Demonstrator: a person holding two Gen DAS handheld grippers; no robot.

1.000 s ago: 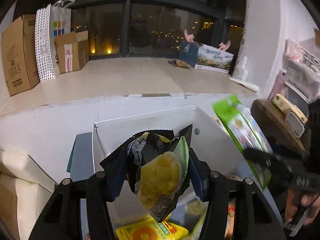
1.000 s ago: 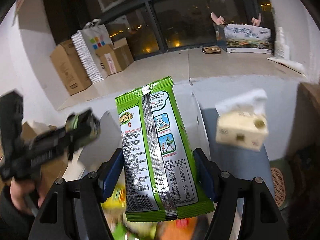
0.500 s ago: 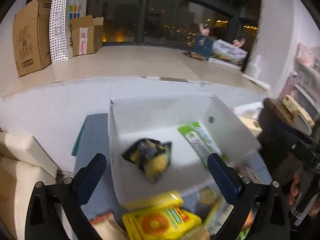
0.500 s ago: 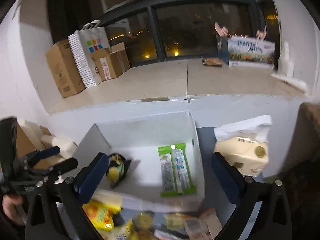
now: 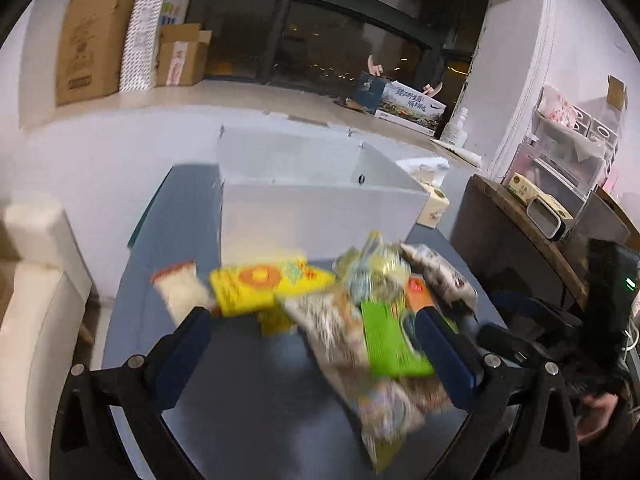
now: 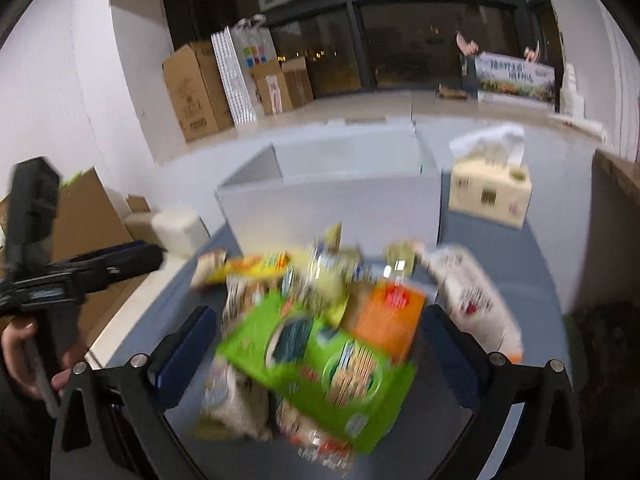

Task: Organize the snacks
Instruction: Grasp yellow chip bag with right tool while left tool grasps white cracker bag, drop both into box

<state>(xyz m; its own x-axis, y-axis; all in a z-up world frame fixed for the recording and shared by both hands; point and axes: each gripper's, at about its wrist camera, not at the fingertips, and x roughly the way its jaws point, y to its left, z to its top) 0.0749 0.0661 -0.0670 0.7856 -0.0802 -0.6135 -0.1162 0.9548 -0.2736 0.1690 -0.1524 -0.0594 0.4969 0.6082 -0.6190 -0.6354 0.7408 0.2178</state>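
Observation:
A pile of snack packets lies on the blue-grey table [image 5: 248, 412] in front of a white open box [image 5: 320, 208]; the box also shows in the right wrist view [image 6: 340, 200]. The pile holds a yellow packet [image 5: 264, 284], a green packet [image 5: 390, 340] [image 6: 320, 364], an orange packet [image 6: 388, 316] and a white packet [image 6: 476, 300]. My left gripper [image 5: 312, 348] is open and empty, above the near side of the pile. My right gripper [image 6: 316, 356] is open and empty, with the green packet between its spread fingers. The inside of the box is hidden.
A tissue box [image 6: 490, 192] stands right of the white box. A dark wooden side table [image 5: 520, 240] is at the right. A white cushion [image 5: 36, 312] lies left of the table. Cardboard boxes [image 5: 92, 40] stand on the far ledge.
Both grippers let go of their packets into the white box, opened wide, then pulled back and lower. The view now faces the pile in front of the box.

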